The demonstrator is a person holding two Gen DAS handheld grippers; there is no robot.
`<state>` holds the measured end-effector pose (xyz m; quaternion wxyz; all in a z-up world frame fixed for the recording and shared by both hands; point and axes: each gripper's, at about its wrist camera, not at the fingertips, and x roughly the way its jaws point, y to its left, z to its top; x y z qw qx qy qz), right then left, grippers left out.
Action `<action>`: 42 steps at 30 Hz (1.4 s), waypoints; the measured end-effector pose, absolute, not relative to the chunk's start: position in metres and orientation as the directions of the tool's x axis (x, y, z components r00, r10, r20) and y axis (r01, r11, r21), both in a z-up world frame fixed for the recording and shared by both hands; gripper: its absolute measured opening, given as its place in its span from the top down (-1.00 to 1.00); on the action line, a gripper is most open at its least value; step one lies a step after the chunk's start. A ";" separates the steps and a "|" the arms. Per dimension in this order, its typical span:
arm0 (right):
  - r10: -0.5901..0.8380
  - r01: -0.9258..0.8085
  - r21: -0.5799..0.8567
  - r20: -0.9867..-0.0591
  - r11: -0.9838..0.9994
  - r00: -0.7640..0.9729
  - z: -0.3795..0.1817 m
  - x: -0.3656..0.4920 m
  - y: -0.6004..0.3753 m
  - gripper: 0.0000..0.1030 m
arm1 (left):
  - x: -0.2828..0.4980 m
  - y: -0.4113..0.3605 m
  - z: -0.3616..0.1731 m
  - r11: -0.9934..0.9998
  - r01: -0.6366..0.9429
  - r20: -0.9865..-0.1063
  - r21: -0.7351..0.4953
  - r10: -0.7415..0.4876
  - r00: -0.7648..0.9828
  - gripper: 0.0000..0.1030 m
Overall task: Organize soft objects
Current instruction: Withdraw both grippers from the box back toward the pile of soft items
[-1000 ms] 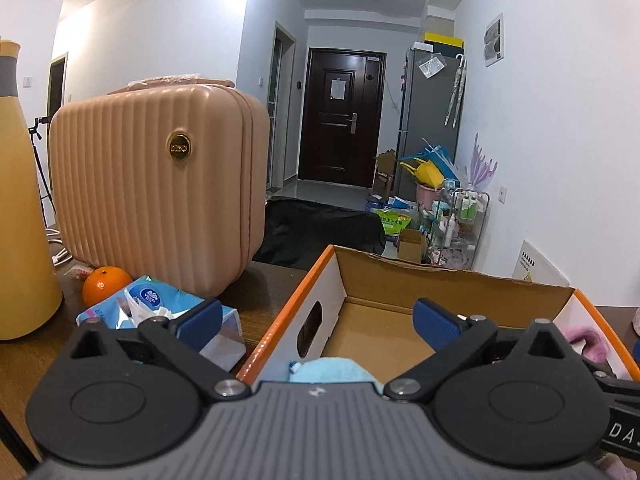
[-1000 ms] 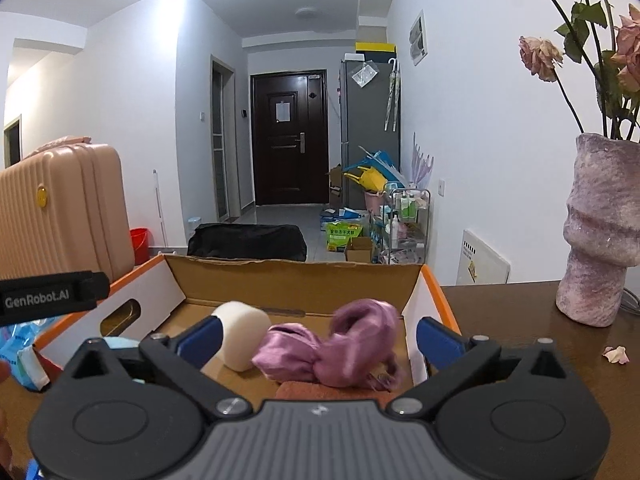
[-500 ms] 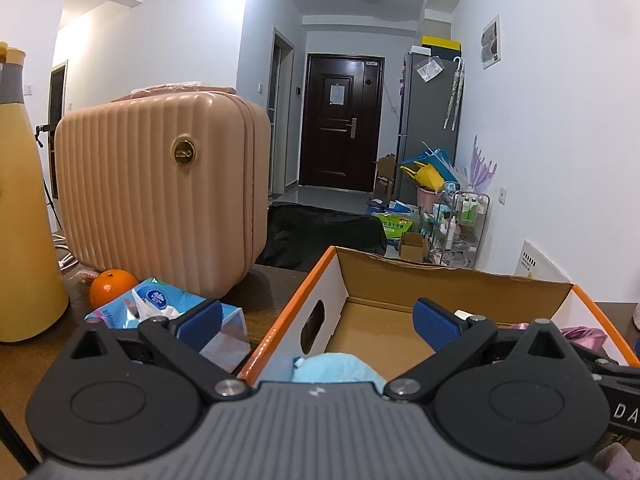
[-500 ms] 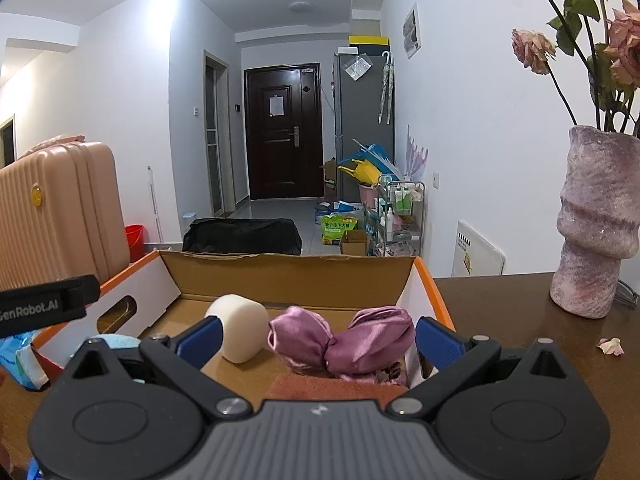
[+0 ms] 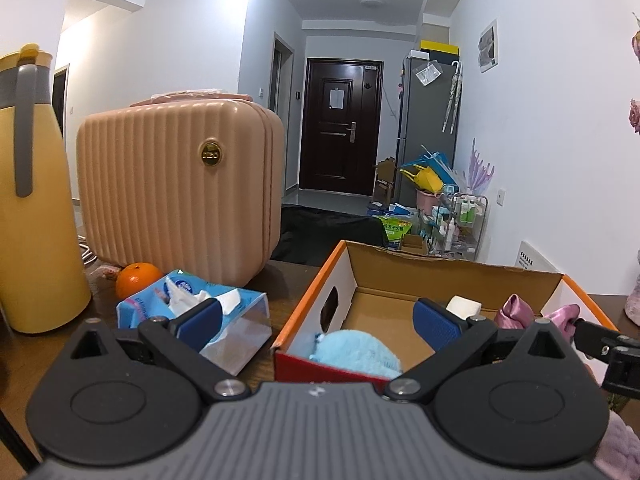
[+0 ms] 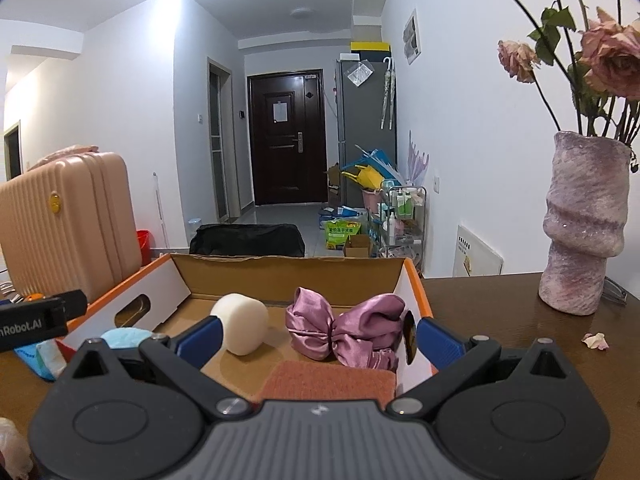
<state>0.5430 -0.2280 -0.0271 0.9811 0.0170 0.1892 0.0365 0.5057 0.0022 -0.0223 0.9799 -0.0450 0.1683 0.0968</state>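
Cardboard box (image 6: 288,270) holds white sponge (image 6: 240,328), purple satin bow (image 6: 344,330), blue plush (image 5: 354,354), rust cloth (image 6: 328,380); left gripper (image 5: 316,322) and right gripper (image 6: 316,334) both gape empty

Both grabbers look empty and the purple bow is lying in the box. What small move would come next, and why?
Probably pull the right gripper back from the cardboard box. Its fingers are open and empty, and the purple bow lies inside beside the white sponge, so this placement looks finished.
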 end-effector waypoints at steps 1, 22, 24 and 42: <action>0.079 -0.066 0.046 -0.368 0.997 0.927 -0.027 0.540 -0.229 -1.00 | 0.504 0.002 -0.022 0.977 -0.204 -0.339 -0.057 0.174 0.925 -1.00; 0.100 -0.094 0.034 -0.337 0.995 0.936 -0.024 0.465 -0.239 -1.00 | 0.448 0.009 -0.024 0.978 -0.202 -0.340 -0.048 0.174 0.924 -1.00; 0.104 -0.099 0.033 -0.333 0.995 0.937 -0.025 0.456 -0.239 -1.00 | 0.442 0.009 -0.024 0.979 -0.200 -0.344 -0.045 0.173 0.923 -1.00; 0.132 -0.145 -0.018 -0.318 0.989 0.939 -0.028 0.394 -0.238 -1.00 | 0.384 0.008 -0.024 0.986 -0.165 -0.348 -0.022 0.147 0.926 -1.00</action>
